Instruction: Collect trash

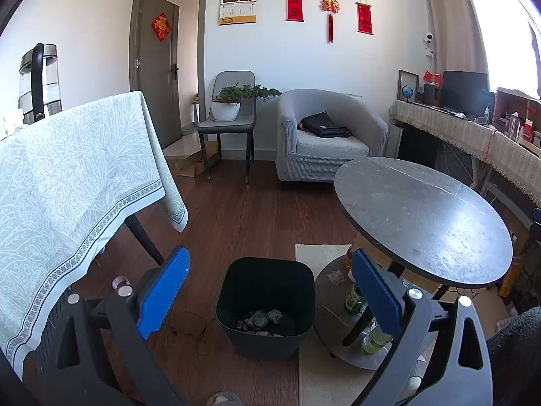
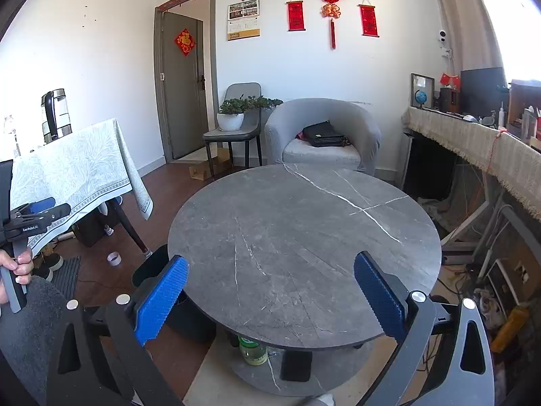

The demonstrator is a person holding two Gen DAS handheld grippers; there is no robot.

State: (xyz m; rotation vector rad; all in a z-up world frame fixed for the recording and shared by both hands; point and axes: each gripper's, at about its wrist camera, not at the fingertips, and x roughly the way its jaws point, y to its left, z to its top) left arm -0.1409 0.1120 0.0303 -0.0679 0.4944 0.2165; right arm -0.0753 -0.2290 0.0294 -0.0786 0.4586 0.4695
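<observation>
A black trash bin (image 1: 263, 341) stands on the wood floor beside the round grey table (image 1: 422, 223). Crumpled grey trash (image 1: 262, 319) lies at its bottom. My left gripper (image 1: 270, 267) hangs open above and in front of the bin, with nothing between its blue pads (image 1: 162, 297). A crumpled scrap (image 1: 334, 275) lies on the table's lower shelf. My right gripper (image 2: 270, 264) is open and holds nothing over the near part of the bare round tabletop (image 2: 297, 237). In the right wrist view a hand (image 2: 17, 267) holds the left gripper (image 2: 37, 213) at far left, and the bin (image 2: 152, 267) is mostly hidden.
Bottles (image 1: 355, 301) and a jar (image 2: 253, 350) stand on the lower shelf. A table with a green cloth (image 1: 67, 176) and a kettle (image 1: 40, 81) is on the left. A tape roll (image 1: 118, 282) lies on the floor. Armchair (image 1: 324, 135), chair with a plant (image 1: 230, 108) and desk (image 1: 473, 135) sit behind.
</observation>
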